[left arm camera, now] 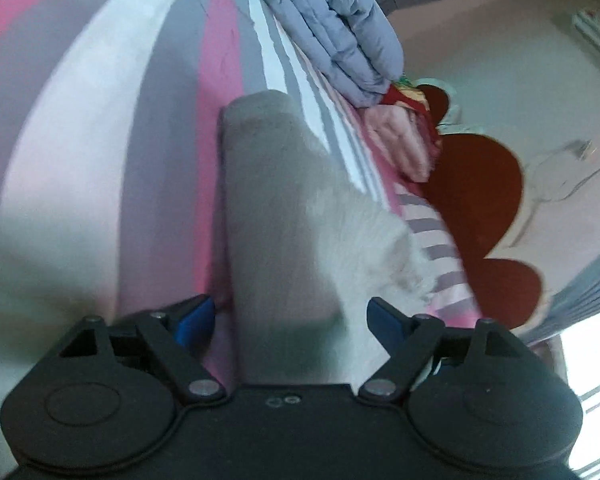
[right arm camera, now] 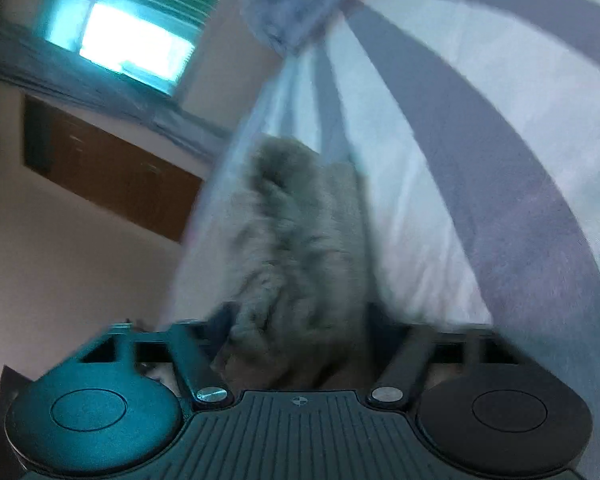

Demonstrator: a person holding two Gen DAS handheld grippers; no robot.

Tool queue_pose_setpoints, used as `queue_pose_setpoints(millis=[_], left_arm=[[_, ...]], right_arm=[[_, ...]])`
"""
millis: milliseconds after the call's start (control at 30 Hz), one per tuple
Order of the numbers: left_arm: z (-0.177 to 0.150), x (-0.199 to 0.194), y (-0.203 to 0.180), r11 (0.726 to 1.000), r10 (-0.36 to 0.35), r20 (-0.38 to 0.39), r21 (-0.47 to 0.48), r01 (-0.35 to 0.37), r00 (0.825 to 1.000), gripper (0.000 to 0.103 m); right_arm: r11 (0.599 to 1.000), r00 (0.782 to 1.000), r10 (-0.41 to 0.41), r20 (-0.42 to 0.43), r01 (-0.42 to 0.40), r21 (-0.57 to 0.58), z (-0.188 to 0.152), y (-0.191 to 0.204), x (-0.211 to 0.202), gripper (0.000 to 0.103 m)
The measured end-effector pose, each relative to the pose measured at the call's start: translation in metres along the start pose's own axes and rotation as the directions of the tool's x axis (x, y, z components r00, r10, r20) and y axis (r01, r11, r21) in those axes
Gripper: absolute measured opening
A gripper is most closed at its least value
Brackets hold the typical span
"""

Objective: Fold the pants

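In the left wrist view, the left gripper (left arm camera: 290,316) fills the bottom of the frame, pointing forward and somewhat downward over the bed; its two blue-tipped fingers (left arm camera: 194,318) stand well apart at either side of the grey fleece pants (left arm camera: 272,208), which run as a long folded band from between the fingers up to the middle of the frame, and neither pad visibly presses on the cloth. The pants lie on a striped bedsheet (left arm camera: 112,128) of pink, grey and white. At upper centre a folded lavender quilt (left arm camera: 336,36) rests on the bed, with a pink folded cloth (left arm camera: 400,140) just below it at the bed's edge, and a dark red rug (left arm camera: 480,184) on the floor to the right. In the blurred right wrist view, the right gripper (right arm camera: 300,340) points along the sheet; the fluffy pants fabric (right arm camera: 296,248) bunches up between its linkage arms, but the fingertips are hidden, so whether it grips cannot be told. A bright window (right arm camera: 136,40) sits at upper left, a brown cabinet (right arm camera: 112,168) below it. No writing is legible.
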State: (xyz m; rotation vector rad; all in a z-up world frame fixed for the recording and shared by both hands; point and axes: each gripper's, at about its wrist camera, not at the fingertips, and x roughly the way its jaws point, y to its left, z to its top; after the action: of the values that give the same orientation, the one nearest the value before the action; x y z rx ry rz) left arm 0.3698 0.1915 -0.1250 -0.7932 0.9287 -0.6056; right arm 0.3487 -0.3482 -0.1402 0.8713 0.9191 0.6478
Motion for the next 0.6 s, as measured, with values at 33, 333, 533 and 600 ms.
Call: queue_pose_setpoints(millis=[33,333,533,600], left_arm=[[0.005,0.005,0.003,1.0,-0.013,-0.01,-0.001,0.013,1.0,0.065],[0.012,0.006,0.009,0.99,-0.138,0.092,0.051,0.134,0.986,0.015],[0.088,-0.019,-0.006,0.979,-0.149,0.209,0.171,0.114,0.966,0.015],[0.12,-0.016,-0.005,0.98,-0.126,0.228,0.179,0.086,0.965,0.015]], right_arm=[[1.0,1.0,0.019,-0.013,-0.019,0.011,0.003,-0.002,0.005,0.061],[0.994,0.995,0.078,-0.068,-0.083,-0.074,0.031,0.02,0.044,0.049],[0.965,0.982,0.182,-0.045,-0.187,-0.186,0.088,0.062,0.075,0.047],[0.953,0.977,0.209,-0.043,-0.213,-0.214,0.116,0.077,0.101,0.047]])
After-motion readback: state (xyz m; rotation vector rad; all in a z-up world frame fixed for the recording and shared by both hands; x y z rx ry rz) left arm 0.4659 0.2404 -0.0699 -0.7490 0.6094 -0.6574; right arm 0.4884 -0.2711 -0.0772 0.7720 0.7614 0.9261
